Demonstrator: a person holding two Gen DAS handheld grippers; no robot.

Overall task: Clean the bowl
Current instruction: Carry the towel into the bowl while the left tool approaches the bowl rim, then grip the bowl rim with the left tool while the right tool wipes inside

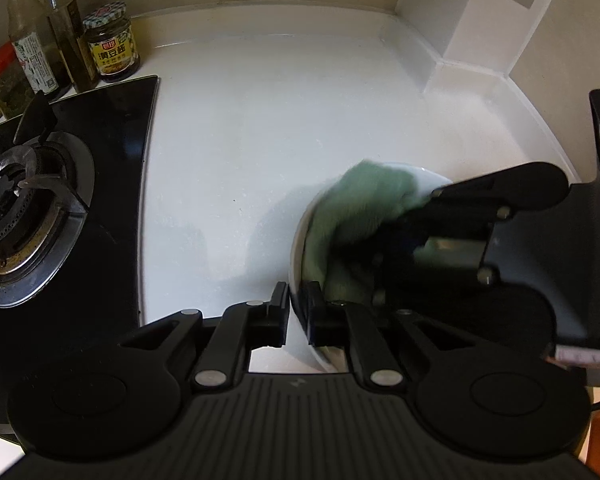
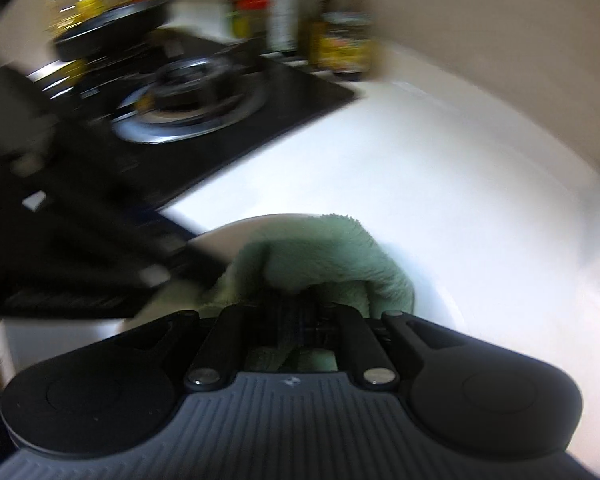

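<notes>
The left gripper (image 1: 298, 316) has the white bowl (image 1: 300, 240) by its near rim, one finger outside the wall and one inside, the rim standing between them. The pads look to be against the porcelain, though the inner one lies in shadow and I would not swear to how firmly it presses. The bowl is tipped up on edge in that hold, its open side turned toward the other tool, just above the white countertop (image 1: 260, 128).

The right gripper (image 2: 300, 312) comes in from the left gripper's right-hand side, and its jaws are closed tight on a green cloth (image 2: 320, 252). The cloth bunches ahead of its fingertips and fills the hollow of the bowl (image 2: 228, 228), pressed against the inner wall; a fold of it also hangs back under the fingers. Seen from the left wrist, that cloth (image 1: 348, 208) covers most of the bowl's inside up to the far rim.

Off to the left of the left gripper sits a black glass hob (image 1: 112, 152) with a gas burner (image 1: 24, 208) in a steel ring. Beyond the hob's far corner, against the wall, stand several bottles (image 1: 66, 36) and a yellow-labelled jar (image 1: 114, 48). The right wrist's view is smeared, so those same things show only as streaks.
</notes>
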